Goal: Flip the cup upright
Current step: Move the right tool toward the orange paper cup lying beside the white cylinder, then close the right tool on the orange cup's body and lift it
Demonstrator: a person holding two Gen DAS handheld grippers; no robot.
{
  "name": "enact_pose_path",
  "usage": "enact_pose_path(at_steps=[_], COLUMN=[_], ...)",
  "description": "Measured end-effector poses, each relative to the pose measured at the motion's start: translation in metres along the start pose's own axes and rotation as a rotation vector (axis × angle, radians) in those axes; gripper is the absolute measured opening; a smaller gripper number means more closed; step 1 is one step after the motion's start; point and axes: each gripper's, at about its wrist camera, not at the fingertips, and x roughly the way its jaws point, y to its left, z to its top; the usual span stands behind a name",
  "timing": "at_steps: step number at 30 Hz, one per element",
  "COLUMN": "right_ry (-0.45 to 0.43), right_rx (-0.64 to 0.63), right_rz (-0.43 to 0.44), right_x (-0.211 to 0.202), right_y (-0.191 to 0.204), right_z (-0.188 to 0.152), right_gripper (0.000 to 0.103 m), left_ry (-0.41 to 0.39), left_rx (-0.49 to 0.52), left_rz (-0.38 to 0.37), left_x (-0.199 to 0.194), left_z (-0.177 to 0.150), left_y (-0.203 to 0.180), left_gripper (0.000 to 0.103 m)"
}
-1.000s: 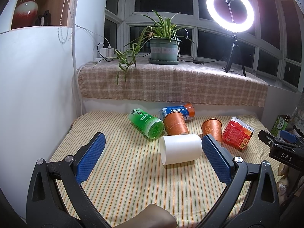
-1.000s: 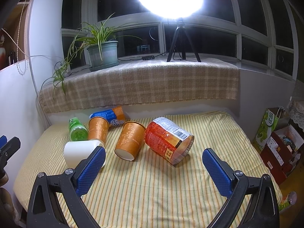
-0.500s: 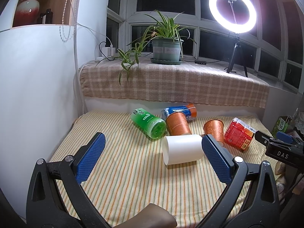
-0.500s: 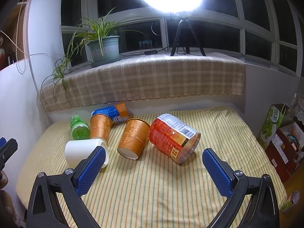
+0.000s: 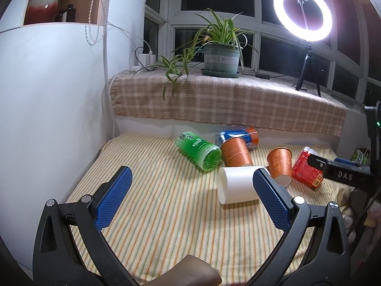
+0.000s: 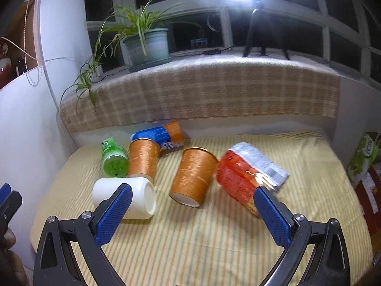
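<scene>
Several cups lie on their sides on the striped cloth. A white cup (image 5: pixel 237 184) (image 6: pixel 138 197) lies nearest, its right end behind my left gripper's right finger. Two orange cups (image 5: pixel 235 151) (image 5: pixel 281 164) lie behind it; in the right wrist view they are the left orange cup (image 6: pixel 142 158) and the middle orange cup (image 6: pixel 194 176). A red cup (image 6: pixel 240 178) (image 5: pixel 307 169) lies at the right. My left gripper (image 5: pixel 190 200) is open and empty, short of the white cup. My right gripper (image 6: pixel 190 214) is open and empty in front of the middle orange cup.
A green bottle (image 5: pixel 198 150) (image 6: pixel 113 158) and a blue-orange can (image 5: pixel 240 135) (image 6: pixel 162 134) lie at the back. A plaid-covered sill (image 5: pixel 226 104) holds a potted plant (image 5: pixel 221 54) and a ring light (image 5: pixel 302 16). A white wall (image 5: pixel 47 107) stands at the left. Boxes (image 6: pixel 364 157) stand at the right.
Both grippers have moved forward and lower toward the cups, which now look larger. The left view has swung left. Both stay open and the cups have not moved.
</scene>
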Motion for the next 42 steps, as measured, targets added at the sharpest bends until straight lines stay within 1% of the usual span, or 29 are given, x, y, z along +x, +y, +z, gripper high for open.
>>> enact_pose_path(at_steps=[6, 12, 15, 21, 27, 30, 32, 37, 42], right_ry=[0.07, 0.164, 0.214, 0.298, 0.37, 0.402, 0.424, 0.451, 0.471], right_rx=[-0.02, -0.07, -0.101, -0.134, -0.118, -0.1, -0.091, -0.099, -0.131], right_rz=[0.071, 0.14, 0.159, 0.182, 0.221, 0.217, 0.224, 0.228, 0.23], right_x=[0.029, 0.067, 0.088, 0.128, 0.163, 0.178, 0.185, 0.197, 0.207], right_y=[0.012, 0.032, 0.044, 0.064, 0.072, 0.072, 0.07, 0.07, 0.079], right_z=[0.02, 0.039, 0.045, 0.057, 0.064, 0.066, 0.067, 0.067, 0.066], right_gripper=[0.103, 0.103, 0.102, 0.098, 0.094, 0.091, 0.088, 0.088, 0.088], left_ry=[0.019, 0.041, 0.049, 0.058, 0.065, 0.068, 0.07, 0.073, 0.075], left_rx=[-0.015, -0.026, -0.04, -0.066, -0.085, -0.088, -0.088, -0.094, -0.099], left_rz=[0.033, 0.068, 0.087, 0.122, 0.138, 0.14, 0.141, 0.145, 0.147], left_x=[0.002, 0.003, 0.002, 0.001, 0.001, 0.003, 0.003, 0.004, 0.005], left_z=[-0.005, -0.014, -0.019, -0.024, -0.025, -0.026, -0.027, -0.027, -0.026], left_y=[0.015, 0.031, 0.041, 0.058, 0.07, 0.072, 0.073, 0.076, 0.079], left_gripper=[0.103, 0.103, 0.103, 0.103, 0.103, 0.103, 0.103, 0.103, 0.103])
